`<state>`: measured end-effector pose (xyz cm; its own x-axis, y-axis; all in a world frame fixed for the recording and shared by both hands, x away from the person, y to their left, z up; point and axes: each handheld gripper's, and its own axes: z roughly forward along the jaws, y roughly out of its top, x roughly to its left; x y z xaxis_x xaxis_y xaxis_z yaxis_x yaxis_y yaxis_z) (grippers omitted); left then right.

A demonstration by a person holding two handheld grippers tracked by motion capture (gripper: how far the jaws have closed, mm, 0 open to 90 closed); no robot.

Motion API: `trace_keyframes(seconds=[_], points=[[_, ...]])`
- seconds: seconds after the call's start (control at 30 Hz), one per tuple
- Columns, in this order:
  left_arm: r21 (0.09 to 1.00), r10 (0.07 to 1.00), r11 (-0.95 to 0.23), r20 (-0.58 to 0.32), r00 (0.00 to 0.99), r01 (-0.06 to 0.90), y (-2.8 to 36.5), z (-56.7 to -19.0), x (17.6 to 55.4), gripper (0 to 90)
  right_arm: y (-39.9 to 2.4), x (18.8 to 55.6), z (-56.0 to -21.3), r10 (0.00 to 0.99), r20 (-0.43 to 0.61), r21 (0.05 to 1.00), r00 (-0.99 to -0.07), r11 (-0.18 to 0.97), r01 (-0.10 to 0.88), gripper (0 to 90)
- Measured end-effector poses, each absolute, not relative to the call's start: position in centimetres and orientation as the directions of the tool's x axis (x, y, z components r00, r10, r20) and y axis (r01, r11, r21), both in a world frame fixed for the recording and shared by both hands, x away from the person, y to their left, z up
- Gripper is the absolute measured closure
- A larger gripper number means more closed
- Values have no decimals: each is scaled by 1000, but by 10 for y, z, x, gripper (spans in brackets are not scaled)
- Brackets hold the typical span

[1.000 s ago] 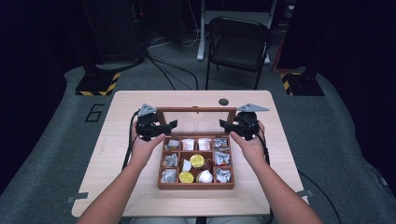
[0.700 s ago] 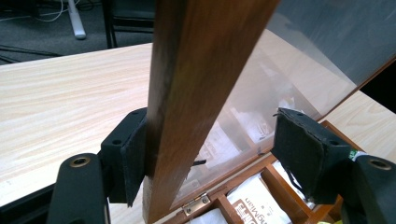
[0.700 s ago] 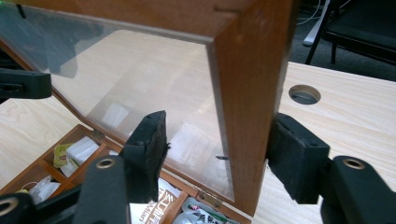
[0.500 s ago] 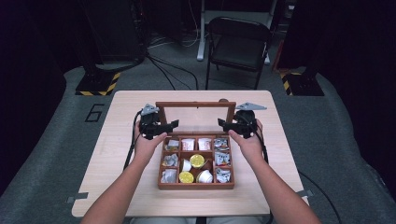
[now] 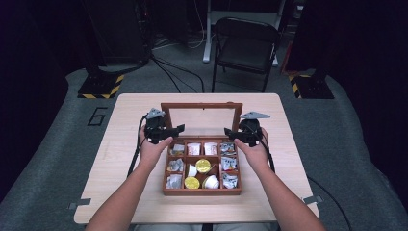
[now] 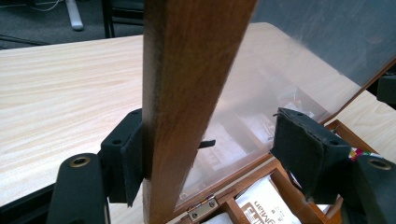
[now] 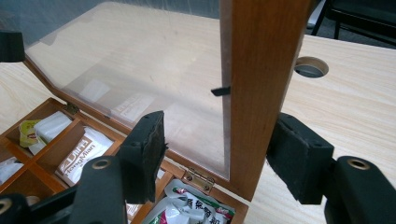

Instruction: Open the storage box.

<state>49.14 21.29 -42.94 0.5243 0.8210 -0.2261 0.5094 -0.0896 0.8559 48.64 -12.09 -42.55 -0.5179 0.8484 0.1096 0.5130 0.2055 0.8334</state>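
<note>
A wooden box (image 5: 202, 191) with several compartments holds tea bags (image 5: 193, 148) and yellow-topped cups (image 5: 203, 166). Its glass lid (image 5: 201, 106) stands raised on hinges at the back. My left gripper (image 5: 175, 131) straddles the lid's left side rail (image 6: 187, 70). In the left gripper view (image 6: 212, 135) one pad touches the wood and the other stands well off. My right gripper (image 5: 231, 132) straddles the right side rail (image 7: 261, 70). Its jaws (image 7: 222, 128) have just been closing with the rail between them, and both pads stand apart from the wood.
The box sits mid-table on a light wooden table (image 5: 120, 159). A round hole (image 7: 311, 66) is cut in the tabletop behind the lid. A black chair (image 5: 245, 43) stands on the floor beyond the table. Bare tabletop lies left and right of the box.
The lid's top rail has moved farther up the high view, so the lid stands more raised. The right gripper has sunk slightly along its rail. The left gripper has stayed in place.
</note>
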Motion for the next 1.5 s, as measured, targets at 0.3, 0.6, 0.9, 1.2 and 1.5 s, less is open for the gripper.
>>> trace_keyframes(seconds=[0.3,0.6,0.9,1.2,1.5], points=[[860,824,-80,-228,519,504,213,-436,491,297,-121,489,-430,849,108,830,-517,209,517,402],[845,821,-86,-240,518,528,216,-448,492,321,-120,492,-432,854,109,831,-509,203,518,418],[826,827,-93,-247,506,556,218,-460,493,348,-120,494,-433,856,114,832,-505,196,519,427],[821,833,-106,-235,501,561,218,-463,495,347,-120,495,-438,856,110,823,-506,207,529,399],[816,838,-95,-243,488,570,216,-464,495,340,-120,495,-449,863,118,805,-491,206,556,403]])
